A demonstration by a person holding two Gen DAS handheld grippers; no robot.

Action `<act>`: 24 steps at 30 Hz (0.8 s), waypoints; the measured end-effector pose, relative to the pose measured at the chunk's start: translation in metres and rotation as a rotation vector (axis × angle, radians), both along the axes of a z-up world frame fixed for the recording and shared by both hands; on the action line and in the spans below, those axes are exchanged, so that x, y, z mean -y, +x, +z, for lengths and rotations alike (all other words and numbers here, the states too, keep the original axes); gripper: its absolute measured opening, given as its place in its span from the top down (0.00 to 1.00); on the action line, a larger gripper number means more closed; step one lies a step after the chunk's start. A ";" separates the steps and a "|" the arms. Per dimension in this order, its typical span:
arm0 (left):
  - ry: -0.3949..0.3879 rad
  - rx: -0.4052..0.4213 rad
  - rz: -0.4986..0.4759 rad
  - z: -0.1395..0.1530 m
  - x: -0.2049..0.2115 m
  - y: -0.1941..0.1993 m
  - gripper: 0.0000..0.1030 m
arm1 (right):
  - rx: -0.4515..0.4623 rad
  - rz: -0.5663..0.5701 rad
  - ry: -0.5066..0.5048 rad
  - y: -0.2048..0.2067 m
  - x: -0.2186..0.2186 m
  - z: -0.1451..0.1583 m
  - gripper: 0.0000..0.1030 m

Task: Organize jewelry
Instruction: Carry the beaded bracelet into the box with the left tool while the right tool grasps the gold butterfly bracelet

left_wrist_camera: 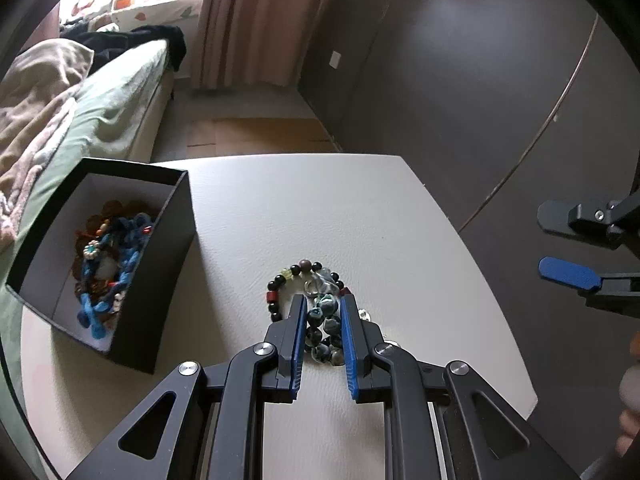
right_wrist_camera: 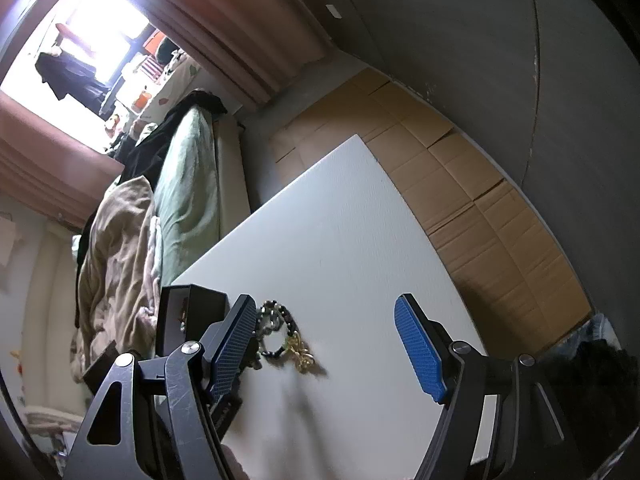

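1. The step in hand looks like a pick-up: the left gripper (left_wrist_camera: 323,312) is set down over a heap of beaded jewelry (left_wrist_camera: 320,312) on the white textured tabletop (left_wrist_camera: 280,216). Its blue-padded fingers (left_wrist_camera: 298,344) straddle a strand of marbled blue-grey beads (left_wrist_camera: 324,332).
2. The fingers are narrowed around that strand but not yet clamped. A sliver of gap shows on each side, so I read them as partly open.
3. A bracelet of round black beads with one red bead (left_wrist_camera: 276,294) curls off at ten o'clock from the fingertips, outside the grip. The right wrist view also shows a gold chain (right_wrist_camera: 302,354) lying in the same heap.
4. The next move, as I judge it, is to finish closing on the marbled strand and lift. It then goes to the open black cardboard box with a pale lining (left_wrist_camera: 168,264) at nine o'clock, which already holds a tangle of blue and orange pieces (left_wrist_camera: 106,264) (strands may snag and drag neighbours along).
5. The right gripper (right_wrist_camera: 326,350) hangs tilted above the tabletop, off at three o'clock from the heap. Its fingers are spread wide and hold nothing.
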State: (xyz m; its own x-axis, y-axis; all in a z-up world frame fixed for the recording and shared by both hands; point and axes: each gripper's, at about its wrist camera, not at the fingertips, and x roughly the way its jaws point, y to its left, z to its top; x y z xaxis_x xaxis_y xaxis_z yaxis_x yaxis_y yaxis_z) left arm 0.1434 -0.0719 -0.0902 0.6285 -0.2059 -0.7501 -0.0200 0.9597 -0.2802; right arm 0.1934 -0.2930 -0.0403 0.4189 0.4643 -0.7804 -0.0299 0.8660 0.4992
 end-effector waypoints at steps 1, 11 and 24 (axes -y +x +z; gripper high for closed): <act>-0.003 0.003 0.003 0.001 -0.002 -0.001 0.83 | 0.001 0.002 -0.002 -0.001 0.000 0.000 0.30; -0.065 0.035 0.036 0.017 -0.023 -0.010 0.83 | -0.008 0.054 -0.031 -0.008 -0.014 -0.006 0.30; -0.133 0.081 0.091 0.037 -0.057 -0.021 0.83 | -0.045 0.147 -0.100 -0.004 -0.055 -0.032 0.32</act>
